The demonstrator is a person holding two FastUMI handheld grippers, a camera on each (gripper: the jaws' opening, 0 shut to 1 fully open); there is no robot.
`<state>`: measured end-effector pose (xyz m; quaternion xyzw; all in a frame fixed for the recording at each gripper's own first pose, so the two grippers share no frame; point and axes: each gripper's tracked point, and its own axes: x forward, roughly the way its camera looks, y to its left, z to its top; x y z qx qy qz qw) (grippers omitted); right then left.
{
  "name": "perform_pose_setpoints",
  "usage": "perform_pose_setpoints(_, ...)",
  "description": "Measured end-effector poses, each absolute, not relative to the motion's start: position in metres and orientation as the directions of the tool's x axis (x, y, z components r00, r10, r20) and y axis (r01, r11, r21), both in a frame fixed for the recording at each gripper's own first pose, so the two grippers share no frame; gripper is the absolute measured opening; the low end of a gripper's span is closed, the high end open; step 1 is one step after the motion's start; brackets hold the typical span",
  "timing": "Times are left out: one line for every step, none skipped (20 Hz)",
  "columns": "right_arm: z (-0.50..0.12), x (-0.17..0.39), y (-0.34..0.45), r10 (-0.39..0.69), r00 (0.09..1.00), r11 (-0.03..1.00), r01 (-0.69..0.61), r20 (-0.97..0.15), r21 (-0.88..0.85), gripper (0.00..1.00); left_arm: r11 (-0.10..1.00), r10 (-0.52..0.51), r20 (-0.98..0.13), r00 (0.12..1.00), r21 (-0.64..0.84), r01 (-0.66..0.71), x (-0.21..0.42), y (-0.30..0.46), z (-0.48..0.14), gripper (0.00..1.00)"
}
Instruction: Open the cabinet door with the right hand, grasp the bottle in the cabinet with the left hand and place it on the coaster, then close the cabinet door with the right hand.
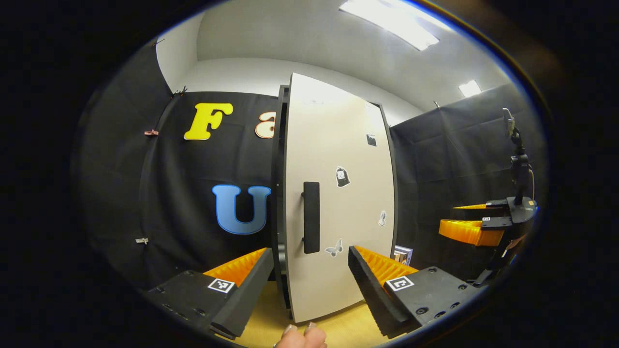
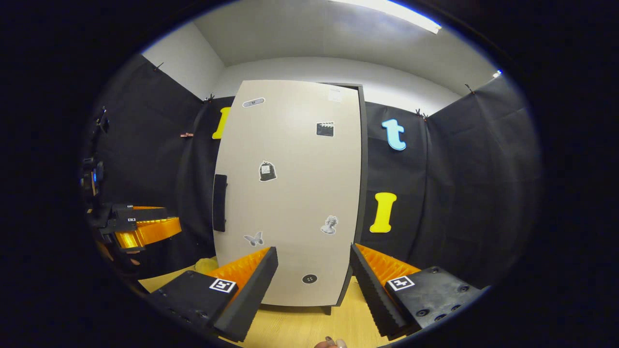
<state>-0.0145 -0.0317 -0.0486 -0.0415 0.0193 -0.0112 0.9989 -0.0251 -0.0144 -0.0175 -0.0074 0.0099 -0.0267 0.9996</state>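
Cabinet door (image 1: pixel 338 193) is seen shut in both views, a pale panel set in a dark frame, standing upright on the wooden worktop (image 1: pixel 348 328) against the booth's black cloth wall. In the left gripper view, the left gripper (image 1: pixel 309 275) is held with its jaws wide apart and nothing between them, level with the lower end of the black vertical handle (image 1: pixel 311 217), which is fixed near the door's left edge. No contact with the door or handle is made. At the bottom edge of this view, fingertips of the holding hand (image 1: pixel 300 338) are visible. To the right of the handle, small stickers are stuck on the panel: a clapperboard (image 1: pixel 371 140) near the top, a dark bag-shaped one (image 1: pixel 342 177) at mid height, a butterfly (image 1: pixel 334 249) low down. No writing on them can be read. Far right in this view, the right gripper (image 1: pixel 471 220) is seen held off the worktop, well apart from the cabinet, fingers parted and empty.

In the right gripper view, the right gripper's own fingers are spread wide before the lower part of the door, holding nothing. A round dark sticker (image 2: pixel 309 279) lies between them on the panel. The bottle and coaster cannot be made out; a small yellowish object near the cabinet's lower left corner cannot be identified.
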Motion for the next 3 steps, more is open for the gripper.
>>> perform_pose_setpoints(-0.0513, -0.0149, -0.0336, -0.032, 0.998, 0.996, 0.028, -0.045, -0.089, 0.97, 0.999, -0.042, -0.027, 0.999, -0.011, 0.042, -0.0238, -0.0134, -0.0182, 0.98)
perform_pose_setpoints(-0.0541, -0.0141, -0.0353, -0.04, 0.998, 0.995, 0.035, -0.053, -0.096, 0.97, 1.0, -0.029, -0.03, 0.999, -0.001, 0.029, -0.0227, -0.0111, -0.0181, 0.98)
perform_pose_setpoints(-0.0557, -0.0146, -0.0365, -0.047, 0.997, 0.994, 0.041, -0.058, -0.103, 0.97, 1.0, -0.016, -0.029, 0.999, 0.009, 0.016, -0.0224, -0.0091, -0.0172, 0.98)
